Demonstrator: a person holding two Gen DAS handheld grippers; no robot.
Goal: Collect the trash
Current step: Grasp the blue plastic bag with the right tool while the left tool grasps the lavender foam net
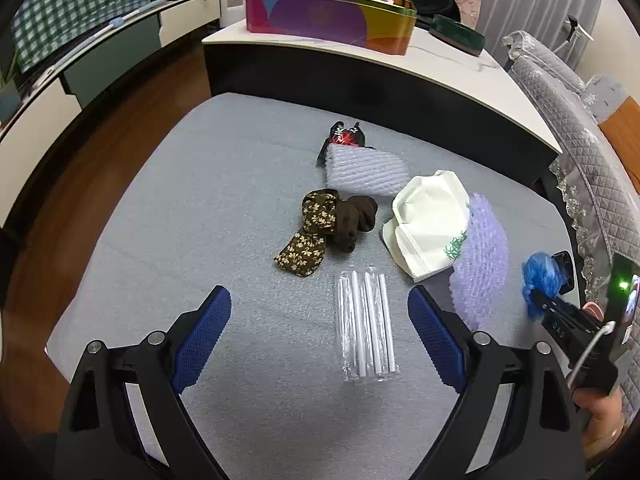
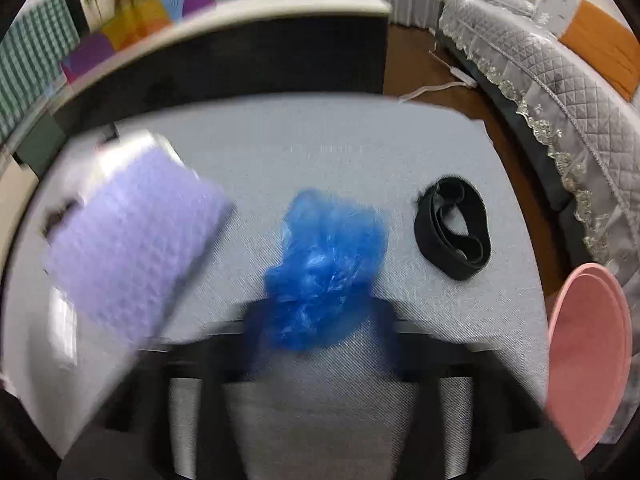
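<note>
My left gripper (image 1: 319, 340) is open above the grey cloth-covered table (image 1: 240, 140), its blue fingers either side of a clear packet of white straws (image 1: 368, 326). Beyond lie a brown floral cloth (image 1: 320, 230), a white foam net (image 1: 366, 170) over a black-red wrapper (image 1: 344, 136), a white paper bag (image 1: 430, 220) and a purple foam net (image 1: 482, 264). My right gripper (image 2: 320, 320) is shut on a crumpled blue plastic bag (image 2: 324, 268), also seen at the right edge of the left wrist view (image 1: 542, 280). The right wrist view is motion-blurred.
A black band (image 2: 452, 232) lies right of the blue bag. A pink bin rim (image 2: 588, 360) stands at the table's right edge. A dark table with a colourful box (image 1: 328, 16) stands behind. A grey quilted sofa (image 2: 540, 80) is on the right.
</note>
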